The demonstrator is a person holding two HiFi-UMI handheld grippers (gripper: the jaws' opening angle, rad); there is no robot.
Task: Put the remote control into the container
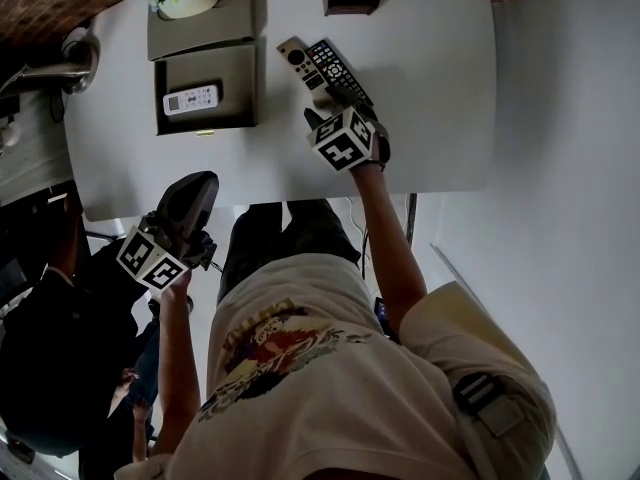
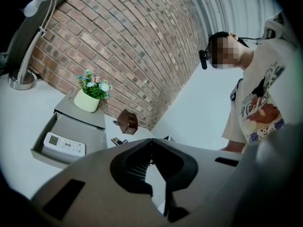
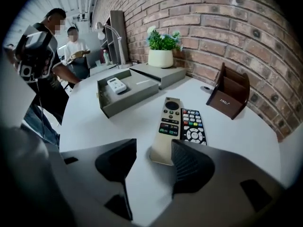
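Beige remote control lies ungripped between the wide-open jaws of your right gripper, container waiting at ten o'clock.

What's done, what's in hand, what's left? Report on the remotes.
Done: one white remote lies in the container. In hand: the right gripper, jaws open, stands over the near end of the beige remote, not yet gripping it. Left: grip it and carry it to the container; the black remote beside it lies untouched on the table. The left gripper is shut and empty.
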